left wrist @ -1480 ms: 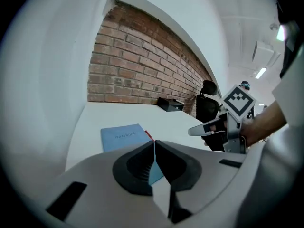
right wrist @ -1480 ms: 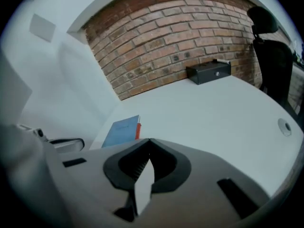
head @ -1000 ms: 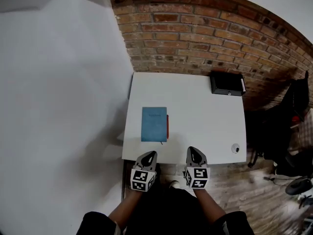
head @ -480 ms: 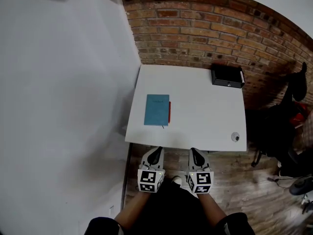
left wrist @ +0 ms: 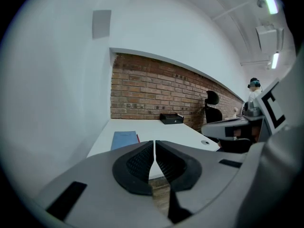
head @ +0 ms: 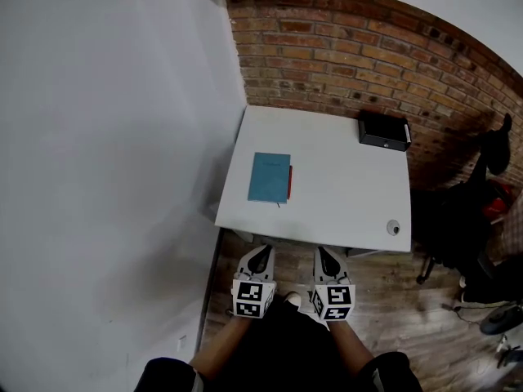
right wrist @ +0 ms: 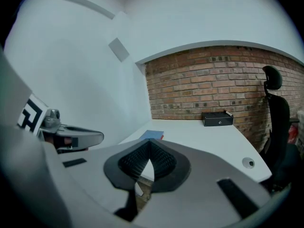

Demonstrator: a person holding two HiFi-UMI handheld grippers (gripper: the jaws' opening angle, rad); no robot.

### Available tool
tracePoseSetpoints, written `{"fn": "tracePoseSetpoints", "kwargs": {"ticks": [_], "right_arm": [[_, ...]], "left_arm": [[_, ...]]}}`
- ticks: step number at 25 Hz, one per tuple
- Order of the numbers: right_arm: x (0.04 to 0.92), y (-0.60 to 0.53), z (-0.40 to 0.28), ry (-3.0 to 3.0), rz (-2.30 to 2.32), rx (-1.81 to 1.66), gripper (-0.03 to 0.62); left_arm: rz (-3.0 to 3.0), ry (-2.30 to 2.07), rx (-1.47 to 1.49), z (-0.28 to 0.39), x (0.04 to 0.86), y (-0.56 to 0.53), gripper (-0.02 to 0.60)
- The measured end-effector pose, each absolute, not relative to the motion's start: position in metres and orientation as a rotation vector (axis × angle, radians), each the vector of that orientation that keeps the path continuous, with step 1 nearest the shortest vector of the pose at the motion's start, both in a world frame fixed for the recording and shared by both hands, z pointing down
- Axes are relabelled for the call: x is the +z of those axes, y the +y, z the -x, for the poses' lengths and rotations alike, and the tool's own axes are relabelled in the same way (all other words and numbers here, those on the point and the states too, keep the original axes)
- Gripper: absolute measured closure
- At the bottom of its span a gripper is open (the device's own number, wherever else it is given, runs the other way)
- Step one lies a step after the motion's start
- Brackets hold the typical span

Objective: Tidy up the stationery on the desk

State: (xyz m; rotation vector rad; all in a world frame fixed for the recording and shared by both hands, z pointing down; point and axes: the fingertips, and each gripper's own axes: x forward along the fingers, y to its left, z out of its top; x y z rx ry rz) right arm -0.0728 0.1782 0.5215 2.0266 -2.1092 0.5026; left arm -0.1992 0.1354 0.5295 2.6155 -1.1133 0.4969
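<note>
A blue notebook [head: 269, 177] lies on the left half of the white desk [head: 343, 194], with a red pen [head: 289, 182] along its right edge. The notebook [left wrist: 124, 139] and a sliver of the red pen [left wrist: 137, 138] show in the left gripper view; the notebook [right wrist: 152, 135] also shows in the right gripper view. A black box [head: 383, 131] stands at the desk's far right corner. My left gripper [head: 261, 256] and right gripper [head: 326, 257] hang side by side in front of the desk's near edge, over the floor. Both are shut and hold nothing.
A brick wall [head: 343, 47] runs behind the desk and a white wall [head: 106, 153] along its left. A round cable grommet [head: 394, 228] sits near the desk's front right corner. A black office chair [head: 482, 211] stands to the right on the wooden floor [head: 409, 300].
The person has stepped back: both grippers were at the desk's near edge and now hang over the floor, clear of it. The desk looks smaller and farther.
</note>
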Motion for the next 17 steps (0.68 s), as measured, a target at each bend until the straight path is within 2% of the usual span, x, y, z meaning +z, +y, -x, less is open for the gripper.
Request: {"fn": "tracePoseSetpoints", "kwargs": {"ticks": [17], "right_arm": [[0.515, 0.162, 0.094, -2.124, -1.992, 0.495, 0.572]], "left_arm": [[-2.602, -1.098, 0.522, 0.215, 0.527, 0.122, 0.557]]}}
